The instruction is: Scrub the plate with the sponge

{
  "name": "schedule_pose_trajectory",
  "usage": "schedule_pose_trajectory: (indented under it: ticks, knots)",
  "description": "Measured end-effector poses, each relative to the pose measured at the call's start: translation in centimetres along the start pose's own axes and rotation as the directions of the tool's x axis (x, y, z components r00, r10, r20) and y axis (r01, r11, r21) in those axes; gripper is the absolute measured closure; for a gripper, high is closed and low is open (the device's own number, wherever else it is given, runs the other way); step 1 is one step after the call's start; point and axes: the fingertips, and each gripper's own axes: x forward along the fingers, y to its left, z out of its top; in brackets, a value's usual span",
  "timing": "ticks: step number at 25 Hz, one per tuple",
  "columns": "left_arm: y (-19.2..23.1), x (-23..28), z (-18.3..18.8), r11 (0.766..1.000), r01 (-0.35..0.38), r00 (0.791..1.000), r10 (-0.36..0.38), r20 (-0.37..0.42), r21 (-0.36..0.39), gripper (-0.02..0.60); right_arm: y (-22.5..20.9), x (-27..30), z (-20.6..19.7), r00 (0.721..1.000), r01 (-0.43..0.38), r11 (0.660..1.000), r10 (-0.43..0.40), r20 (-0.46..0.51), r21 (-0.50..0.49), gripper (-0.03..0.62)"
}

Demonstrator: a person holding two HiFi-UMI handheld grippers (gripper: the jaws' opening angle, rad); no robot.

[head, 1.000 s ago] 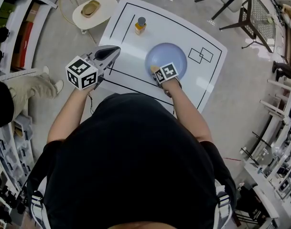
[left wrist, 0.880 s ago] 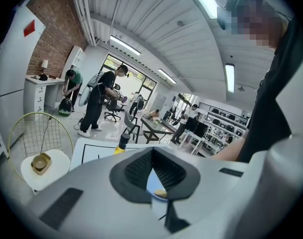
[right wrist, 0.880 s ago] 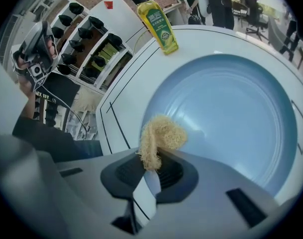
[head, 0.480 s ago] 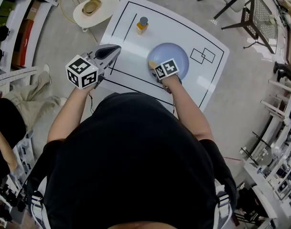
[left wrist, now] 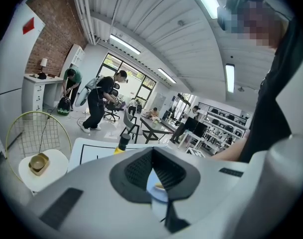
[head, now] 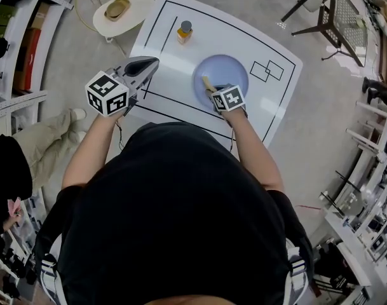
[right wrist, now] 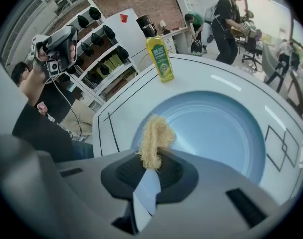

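Observation:
A light-blue plate (head: 222, 74) lies on the white table (head: 269, 110); in the right gripper view the plate (right wrist: 218, 128) fills the middle. My right gripper (head: 213, 89) is shut on a frayed yellow sponge (head: 208, 82) over the plate's near-left part. That sponge (right wrist: 153, 138) sticks out from the right gripper (right wrist: 152, 159) and hangs at the plate's rim. My left gripper (head: 147, 63) is held up left of the plate, over the table's left edge, shut and empty. In its own view the left gripper (left wrist: 152, 156) points across the table.
A yellow soap bottle (head: 184, 32) with a dark cap stands at the table's far left, also the bottle (right wrist: 160, 59). A round white stool (head: 124, 14) with a bowl sits beyond the table. A person's legs (head: 50, 129) stand at the left. Chairs (head: 336, 18) are far right.
My right gripper has shifted a little to the right along the plate's near side, carrying the sponge. The left gripper has hardly moved. The person at the left has moved.

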Motion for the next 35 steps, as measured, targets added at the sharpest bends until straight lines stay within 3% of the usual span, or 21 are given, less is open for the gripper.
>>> schedule_pose_trajectory:
  ticks: [8,18,25,35]
  knots:
    - [-0.7,0.9,-0.4,1.0,0.023,1.0,-0.023,-0.015,0.0,0.572,-1.3,0.3,-1.9,0.995,0.09,0.994,-0.093,-0.046,-0.062,0.549]
    - [0.2,0.8,-0.7,1.0,0.019,1.0,-0.019,-0.021,-0.002,0.572,-0.4,2.7,-2.1,0.994,0.05,0.997,-0.055,-0.097,-0.051,0.549]
    - [0.4,0.6,-1.2,1.0,0.016,0.999,-0.016,-0.032,-0.01,0.572,-1.3,2.9,0.1,0.996,0.058,0.996,-0.063,-0.071,-0.066,0.549]
    - [0.9,0.3,-1.2,1.0,0.007,0.999,-0.007,-0.031,-0.011,0.572,-4.1,2.4,1.6,0.996,0.091,0.996,-0.091,-0.02,0.006,0.549]
